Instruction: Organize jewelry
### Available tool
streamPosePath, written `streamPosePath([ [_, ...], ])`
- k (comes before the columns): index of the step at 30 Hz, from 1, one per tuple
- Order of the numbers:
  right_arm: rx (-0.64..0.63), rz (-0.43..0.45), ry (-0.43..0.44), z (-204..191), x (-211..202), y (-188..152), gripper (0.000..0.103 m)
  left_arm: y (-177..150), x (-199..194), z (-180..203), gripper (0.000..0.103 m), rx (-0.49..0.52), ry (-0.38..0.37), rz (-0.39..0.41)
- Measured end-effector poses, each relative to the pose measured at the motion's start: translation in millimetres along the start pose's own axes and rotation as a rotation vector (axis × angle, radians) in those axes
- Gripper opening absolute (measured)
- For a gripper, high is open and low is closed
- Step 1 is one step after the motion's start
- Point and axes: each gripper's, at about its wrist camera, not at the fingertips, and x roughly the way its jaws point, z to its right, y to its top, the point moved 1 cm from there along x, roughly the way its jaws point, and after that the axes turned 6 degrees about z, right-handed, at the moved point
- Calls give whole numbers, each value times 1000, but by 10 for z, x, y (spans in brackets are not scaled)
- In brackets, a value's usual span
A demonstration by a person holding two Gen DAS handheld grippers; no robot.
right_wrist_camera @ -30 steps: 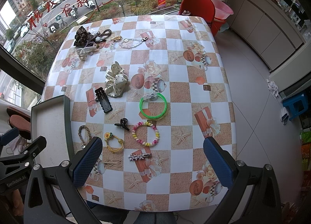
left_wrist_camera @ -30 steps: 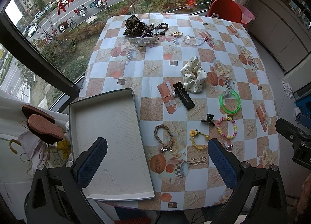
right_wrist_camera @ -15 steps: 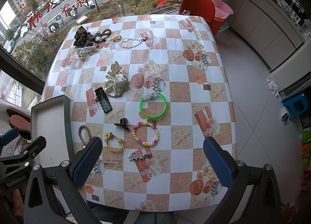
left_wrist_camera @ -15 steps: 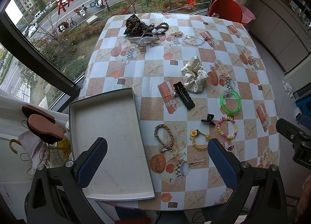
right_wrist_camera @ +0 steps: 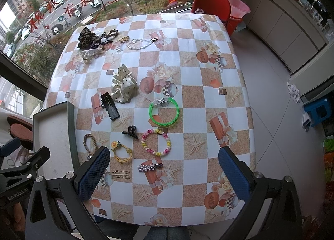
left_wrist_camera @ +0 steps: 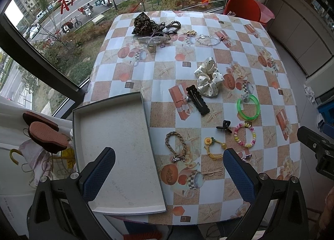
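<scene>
An empty grey tray (left_wrist_camera: 117, 152) lies at the table's near left; its rim shows in the right wrist view (right_wrist_camera: 71, 127). Jewelry lies scattered: a braided brown bracelet (left_wrist_camera: 176, 145), a yellow flower hair tie (left_wrist_camera: 215, 148), a pastel bead bracelet (right_wrist_camera: 155, 143), a green bangle (right_wrist_camera: 163, 111), a black hair clip (left_wrist_camera: 197, 100), a small black claw clip (right_wrist_camera: 130, 131), a white dotted scrunchie (left_wrist_camera: 208, 80), a star clip (right_wrist_camera: 149, 167). My left gripper (left_wrist_camera: 169, 174) is open and empty above the tray's right edge. My right gripper (right_wrist_camera: 163, 174) is open and empty above the near table.
A pile with a leopard scrunchie (left_wrist_camera: 143, 24), a clear claw clip (left_wrist_camera: 153, 39) and a crystal bracelet (left_wrist_camera: 208, 40) lies at the far edge by the window. A red chair (right_wrist_camera: 210, 6) stands behind the table. A blue stool (right_wrist_camera: 318, 110) stands on the floor at right.
</scene>
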Motion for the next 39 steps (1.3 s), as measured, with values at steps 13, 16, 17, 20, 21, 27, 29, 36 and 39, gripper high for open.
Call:
streamPosePath([
  [13, 51, -111, -7, 196, 436, -95, 103, 63, 460, 91, 103, -21, -12, -76],
  [16, 67, -139, -2, 276, 585, -130, 103, 105, 609, 162, 103, -26, -27, -83],
  [17, 72, -149, -2, 310, 656, -143, 103, 121, 654, 190, 103, -30, -31, -87],
  [20, 78, -166, -2, 371, 802, -154, 103, 188, 822, 283, 103, -41, -43, -101],
  [21, 80, -173, -4, 398, 864, -145, 103, 217, 881, 318, 103, -44, -44, -100],
  [27, 92, -189, 1, 504, 1207, -44, 103, 353, 1256, 459, 100, -95, -50, -105],
  [29, 93, -193, 5, 517, 1334, 6, 103, 388, 1419, 494, 97, -123, -50, -122],
  [36, 73, -200, 34, 486, 1752, 205, 101, 458, 1854, 617, 84, -178, -28, -143],
  [39, 52, -207, 38, 442, 1926, 263, 95, 474, 2008, 689, 76, -184, -11, -154],
])
